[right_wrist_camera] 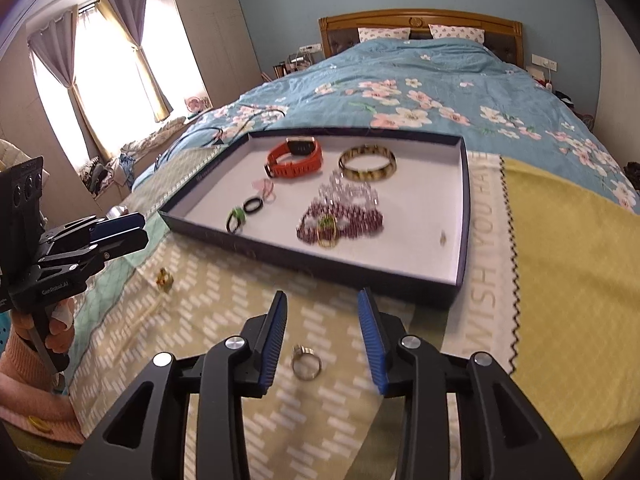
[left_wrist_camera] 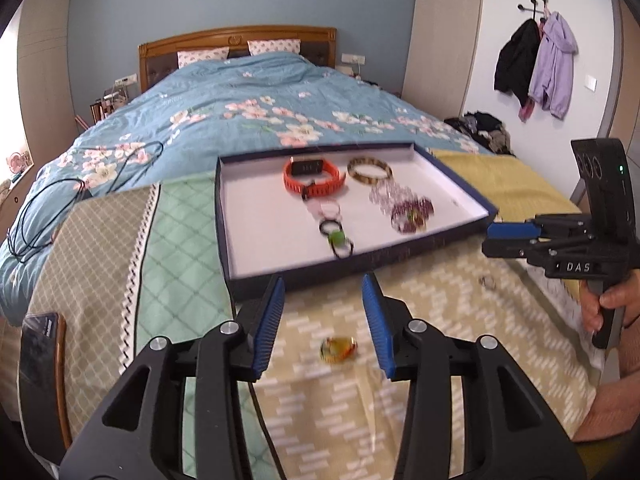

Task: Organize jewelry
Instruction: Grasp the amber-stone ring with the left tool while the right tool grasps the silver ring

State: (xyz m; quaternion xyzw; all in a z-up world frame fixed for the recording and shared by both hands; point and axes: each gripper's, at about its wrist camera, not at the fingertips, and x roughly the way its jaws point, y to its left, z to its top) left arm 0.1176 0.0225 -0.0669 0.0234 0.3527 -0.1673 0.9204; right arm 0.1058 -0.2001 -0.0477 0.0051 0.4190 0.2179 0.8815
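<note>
Left gripper point(left_wrist_camera: 324, 324): jaws parted, grasping nothing. An amber-green ring point(left_wrist_camera: 338, 350) lies loose on the patterned cloth point(left_wrist_camera: 440, 340) between the blue pads, apart from both. Likely the next pick, hence the straddling approach.

Tray point(left_wrist_camera: 224, 216), bed foot, just beyond both grippers: shallow and open-topped, so pieces drop in from above. Already sorted inside: orange watch point(left_wrist_camera: 314, 180) and tortoiseshell bangle point(left_wrist_camera: 369, 171) at the back, small hair ties point(left_wrist_camera: 338, 240) left-front, purple bead bracelets point(left_wrist_camera: 412, 212) right.

Right gripper point(right_wrist_camera: 322, 338): jaws likewise released, empty. A silver ring point(right_wrist_camera: 306, 362) lies on the cloth between its pads, untouched.

Judgement: both rings outside the tray, sorting unfinished.
</note>
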